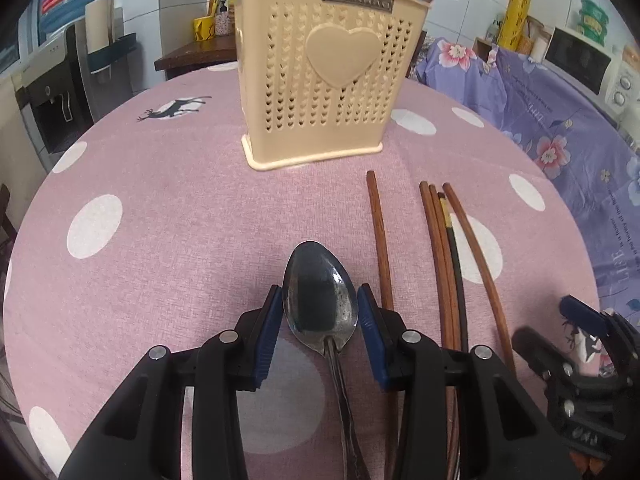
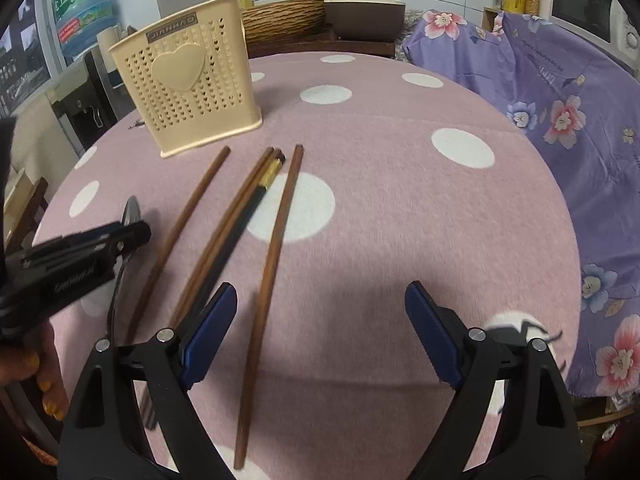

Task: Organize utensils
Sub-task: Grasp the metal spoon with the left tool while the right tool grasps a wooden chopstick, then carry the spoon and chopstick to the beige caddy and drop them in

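Note:
A metal spoon [image 1: 316,308] lies lengthwise on the pink dotted tablecloth [image 1: 160,208]. My left gripper [image 1: 319,289] is shut on it, with the blue pads against both sides of the bowl. A cream perforated utensil holder [image 1: 320,80] with a heart on its front stands upright beyond it. Right of the spoon lie several chopsticks: one brown one [image 1: 380,240] alone and a bunch [image 1: 444,248] with a dark one in it. My right gripper [image 2: 320,288] hangs open over the cloth, a brown chopstick [image 2: 272,256] passing under it near the left pad. The holder [image 2: 188,80] is at its far left.
The round table's edge curves close on the right, beside furniture draped in purple floral cloth [image 2: 560,100]. A microwave [image 1: 580,56] sits on it. A water dispenser [image 1: 52,92] stands at the left. A wooden side table [image 2: 320,40] with a cooker is behind.

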The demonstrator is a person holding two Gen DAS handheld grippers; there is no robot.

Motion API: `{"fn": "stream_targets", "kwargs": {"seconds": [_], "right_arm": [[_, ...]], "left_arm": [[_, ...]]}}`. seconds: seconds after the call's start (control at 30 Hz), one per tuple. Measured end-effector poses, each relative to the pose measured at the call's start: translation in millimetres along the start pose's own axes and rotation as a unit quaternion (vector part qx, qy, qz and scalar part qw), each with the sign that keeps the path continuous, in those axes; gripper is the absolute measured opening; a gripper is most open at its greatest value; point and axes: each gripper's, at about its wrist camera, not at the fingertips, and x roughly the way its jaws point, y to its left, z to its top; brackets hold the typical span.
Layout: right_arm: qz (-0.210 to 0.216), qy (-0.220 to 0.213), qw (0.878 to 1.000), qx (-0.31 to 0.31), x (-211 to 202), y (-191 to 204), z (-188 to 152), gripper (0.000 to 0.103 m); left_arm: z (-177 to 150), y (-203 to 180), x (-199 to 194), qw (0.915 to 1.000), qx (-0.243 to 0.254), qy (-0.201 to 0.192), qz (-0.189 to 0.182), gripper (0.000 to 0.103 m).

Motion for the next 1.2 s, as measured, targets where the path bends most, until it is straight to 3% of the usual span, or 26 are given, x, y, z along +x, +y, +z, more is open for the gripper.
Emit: {"fn": "stream_targets", "kwargs": {"seconds": [0.03,0.2,0.27,0.4,0.5,0.87,0.97,1.2], "right_arm": [[0.001,-0.002,1.0,-0.001,2.7,-0.2,7.2,0.084],[0.01,0.012,1.0,-0.003,22.7,1.7,36.1,0.057],[0.011,0.022,1.0,-0.007,33.3,6.3,46.8,0.051],[-0.017,0.036,0.999,-0.031,51.1,18.6,60.2,0.039],[-0.017,0.051,0.998,-0.024,61.6,19.5,65.3,0.033],[-0.032,0.044,0.998,-0.017,79.1,26.8,83.2,0.017],[-0.034,0.04,0.998,-0.02,81.3,27.5,85.2,0.009],[0.005,0.034,0.999,-0.003,76.4,17.3,83.6,0.008]], "left_arm": [[1.3,1.7,-5.4,1.0,-0.003,-0.008,-0.002,0.038],[13.3,3.9,-36.0,0.9984,-0.004,-0.055,-0.009,0.038],[19.6,4.2,-46.9,0.9973,-0.002,-0.072,-0.01,0.038],[26.7,6.2,-60.8,0.9951,0.003,-0.099,-0.004,0.038],[28.8,12.0,-64.7,0.9939,0.002,-0.111,0.004,0.038],[32.6,23.0,-69.5,0.9926,-0.009,-0.121,0.005,0.038],[32.5,24.6,-69.3,0.9926,-0.009,-0.121,0.005,0.038],[30.7,26.7,-67.7,0.9927,-0.011,-0.12,0.007,0.038]]}}
